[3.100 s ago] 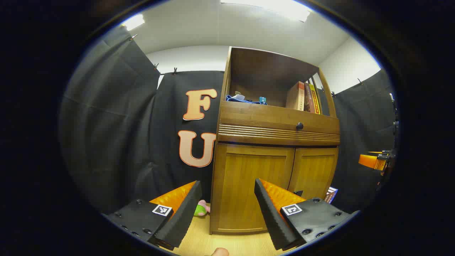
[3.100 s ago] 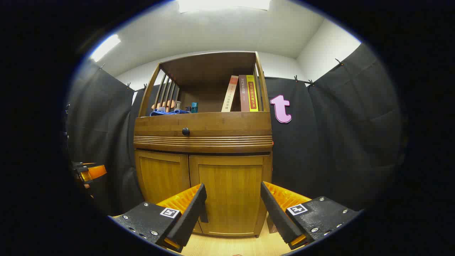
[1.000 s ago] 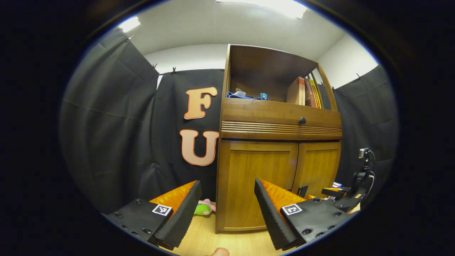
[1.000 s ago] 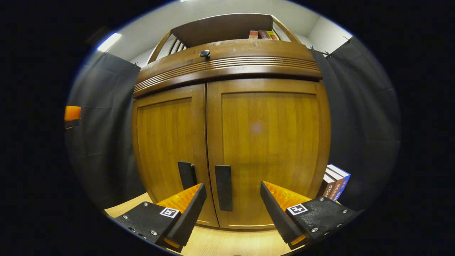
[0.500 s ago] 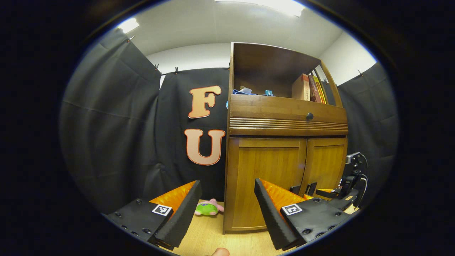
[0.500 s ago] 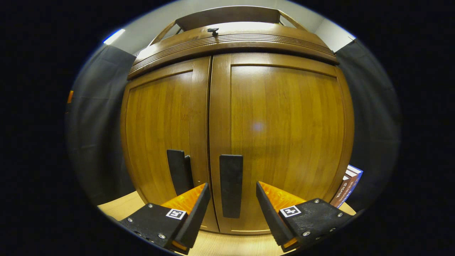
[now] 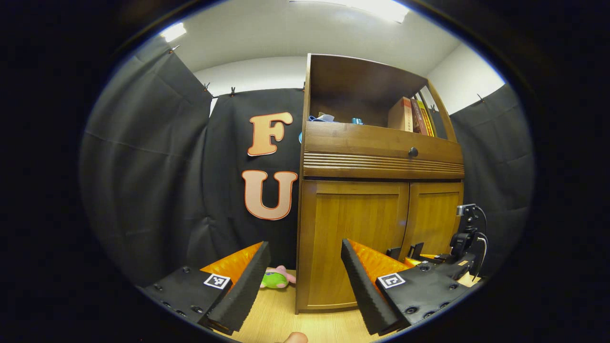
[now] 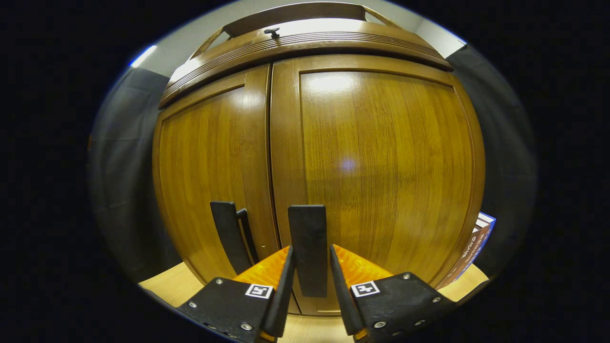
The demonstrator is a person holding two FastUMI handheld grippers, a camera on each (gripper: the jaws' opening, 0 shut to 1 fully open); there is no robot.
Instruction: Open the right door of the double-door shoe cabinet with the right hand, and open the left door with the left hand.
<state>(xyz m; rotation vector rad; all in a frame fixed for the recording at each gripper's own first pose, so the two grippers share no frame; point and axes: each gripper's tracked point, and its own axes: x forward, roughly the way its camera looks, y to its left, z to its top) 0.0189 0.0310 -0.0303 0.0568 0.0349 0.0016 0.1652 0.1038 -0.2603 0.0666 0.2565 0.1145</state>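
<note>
The wooden shoe cabinet (image 7: pixel 381 162) stands with both lower doors closed. In the right gripper view, the right door (image 8: pixel 381 166) carries a dark vertical handle (image 8: pixel 309 228) near the centre seam. My right gripper (image 8: pixel 310 271) is shut on that handle, one finger pressed on each side. The left door (image 8: pixel 205 176) has its own dark handle (image 8: pixel 226 233), untouched. In the left gripper view, my left gripper (image 7: pixel 305 281) is open and held back from the left door (image 7: pixel 352 238). The right gripper (image 7: pixel 431 259) shows low at the right door (image 7: pixel 433 214).
A green and pink plush toy (image 7: pixel 277 277) lies on the wood floor (image 7: pixel 271 319) left of the cabinet. Books (image 8: pixel 472 250) lean beside the cabinet's right side. A drawer with a round knob (image 7: pixel 413 152) sits above the doors, with books (image 7: pixel 412 116) on the open shelf.
My right gripper has closed in on the right door's handle and shut its fingers on it. The left gripper has barely shifted and stays open. Both doors remain closed.
</note>
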